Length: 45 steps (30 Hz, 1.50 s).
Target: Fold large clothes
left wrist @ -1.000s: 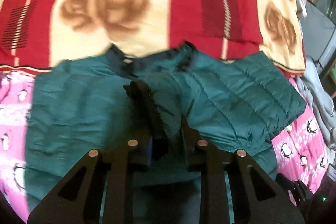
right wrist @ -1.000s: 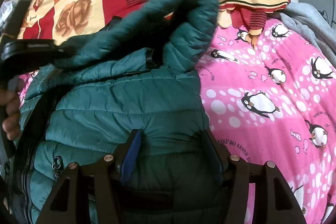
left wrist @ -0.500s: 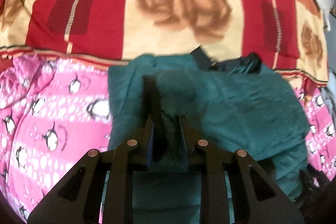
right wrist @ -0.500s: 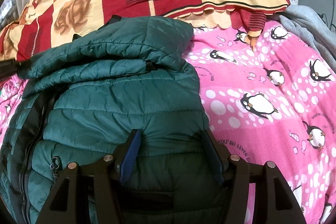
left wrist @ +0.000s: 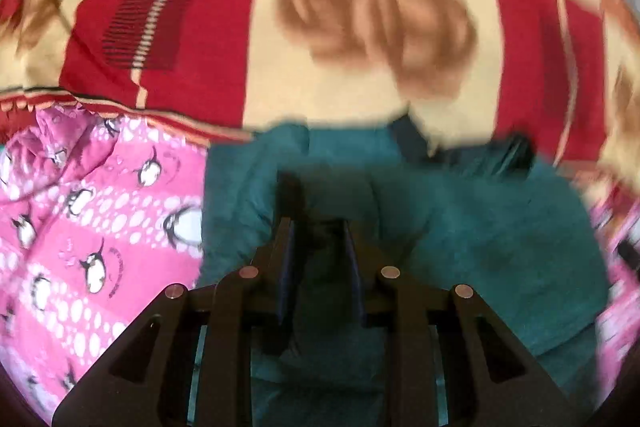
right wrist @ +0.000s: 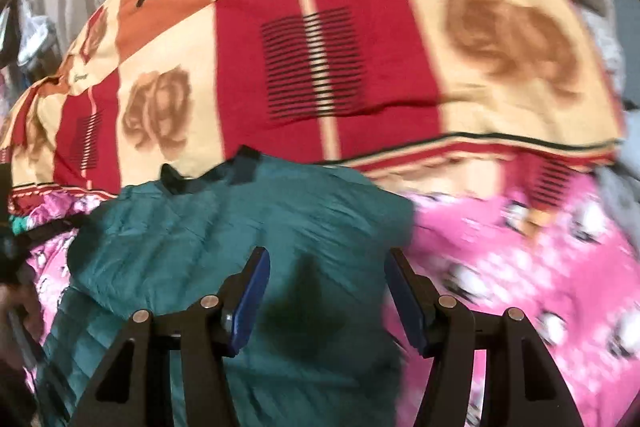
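A teal quilted puffer jacket [left wrist: 460, 235] lies on a pink penguin-print sheet [left wrist: 92, 227], folded over itself, with its dark collar [left wrist: 408, 139] at the far edge. My left gripper [left wrist: 318, 227] is shut on a fold of the jacket near its left side. In the right wrist view the jacket [right wrist: 240, 227] fills the lower middle. My right gripper [right wrist: 326, 267] is open above it, with the blue pads [right wrist: 252, 295] wide apart and nothing between them. Both views are blurred by motion.
A red, cream and orange rose-print blanket [left wrist: 360, 27] lies bunched behind the jacket; it also shows in the right wrist view [right wrist: 320, 47]. The pink sheet [right wrist: 520, 267] extends to the right. A hand and the other gripper show at the left edge [right wrist: 16, 291].
The left gripper carried the jacket's sleeve side across to the left, folding it over the body. The right gripper lifted off the jacket's lower part and now looks further up the bed.
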Motion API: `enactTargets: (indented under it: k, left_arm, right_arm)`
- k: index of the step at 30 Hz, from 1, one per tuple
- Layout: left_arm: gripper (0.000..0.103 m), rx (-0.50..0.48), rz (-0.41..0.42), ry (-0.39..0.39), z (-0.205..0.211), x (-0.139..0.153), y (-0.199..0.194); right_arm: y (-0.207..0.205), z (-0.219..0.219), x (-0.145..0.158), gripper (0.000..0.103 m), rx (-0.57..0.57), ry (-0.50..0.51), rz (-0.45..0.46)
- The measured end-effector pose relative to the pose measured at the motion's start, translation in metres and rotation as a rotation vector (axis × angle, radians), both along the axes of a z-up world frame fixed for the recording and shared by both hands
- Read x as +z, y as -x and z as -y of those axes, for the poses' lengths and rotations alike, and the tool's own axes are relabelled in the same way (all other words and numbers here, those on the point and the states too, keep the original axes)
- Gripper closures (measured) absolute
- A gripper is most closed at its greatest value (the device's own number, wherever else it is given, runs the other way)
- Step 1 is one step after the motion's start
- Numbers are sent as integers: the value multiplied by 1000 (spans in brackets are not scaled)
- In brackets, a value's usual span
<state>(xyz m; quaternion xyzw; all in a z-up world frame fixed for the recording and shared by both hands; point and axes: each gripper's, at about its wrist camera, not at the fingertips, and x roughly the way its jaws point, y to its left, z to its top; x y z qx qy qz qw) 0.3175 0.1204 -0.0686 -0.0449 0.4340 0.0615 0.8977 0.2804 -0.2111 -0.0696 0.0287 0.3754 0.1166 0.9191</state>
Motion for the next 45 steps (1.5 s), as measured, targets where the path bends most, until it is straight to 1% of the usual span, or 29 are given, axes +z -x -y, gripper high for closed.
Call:
enactTargets:
  k: [1,2,4,6,7,8,10,11,13,14,15,16,18,19,20,22,24,26,28,29,30,32,34,38,39,41,42,43,45]
  left_arm:
    - [79,-1,-30,-30,3,-9,0]
    - [78,-4,-52,-57,5,-18,2]
    - [77,-49,-43,-107,11,-28,11]
    - [74,-75,-30,-146,15,-30,16]
    - [74,-80,-30,-144,14,-30,16]
    - [74,-80,-30,-122,12,-28,15]
    - [74,-59,-16,-49,0,-21,11]
    - [74,-33,6,-19,-6,-13,11]
    - [74,-3,58,7,-14,1,10]
    - [74,2,91,15,-17,9,8]
    - [74,3,112,19,-17,15,5]
    - [74,1,130,22,-16,20,0]
    - [66,-2,124,27,-13,20,-14]
    - [59,-6,111,35,-11,16,-21]
    - [58,-14,82,52,-8,7,-31]
    - [58,2,22,32,-5,-13,-40]
    - [58,1,-8,28,-4,-29,-41]
    - [57,-13,-1,11,-1,-37,-37]
    - [56,-39,26,-22,2,-42,-34]
    - [56,-44,26,-21,2,-44,-34]
    - [56,-45,27,-25,4,-47,-34]
    - [55,-51,28,-45,9,-55,-34]
    - [55,-56,28,-74,14,-59,-33]
    - [55,-58,27,-82,16,-62,-32]
    - [54,-57,32,-88,20,-62,-29]
    - [54,-52,37,-109,22,-65,-27]
    - [54,-50,37,-118,23,-66,-27]
    - [54,-49,40,-124,22,-66,-26]
    - [54,-48,44,-125,19,-65,-24]
  right_arm:
    - [-6,-6,-10,45,32,-11,-32]
    - [-9,-11,-21,45,55,4,-67]
    - [-11,-17,-52,45,93,81,-155]
    - [-1,-13,-70,44,131,74,-177]
    - [3,-9,-73,44,139,69,-187]
    - [4,-8,-73,44,146,72,-201]
    - [3,-8,-70,44,169,98,-238]
    - [2,-8,-68,44,178,104,-258]
    - [-2,-5,-59,45,189,108,-298]
    - [-6,-3,-50,45,182,95,-297]
    - [-10,0,-38,45,169,66,-272]
    - [-14,4,-20,45,148,18,-204]
    - [-26,7,6,45,86,-23,-81]
    - [-34,4,11,45,63,-27,-59]
    - [-44,0,14,45,48,-38,-46]
    - [-64,-13,7,46,53,-58,-57]
    - [-78,-25,-6,47,49,-22,-62]
    - [-90,-30,-29,47,63,-4,-116]
    - [-97,-33,-56,47,77,61,-184]
    - [-95,-31,-66,47,91,74,-195]
    - [-94,-26,-75,47,96,61,-213]
    - [-95,-16,-84,47,93,27,-242]
    - [-95,-13,-89,47,100,25,-261]
    - [-93,-10,-87,47,102,33,-266]
    - [-93,-16,-86,47,97,39,-263]
    - [-86,-21,-74,48,65,86,-247]
    - [-81,-24,-64,48,38,99,-225]
    - [-72,-27,-49,48,24,83,-181]
    - [-53,-33,-27,48,62,5,-100]
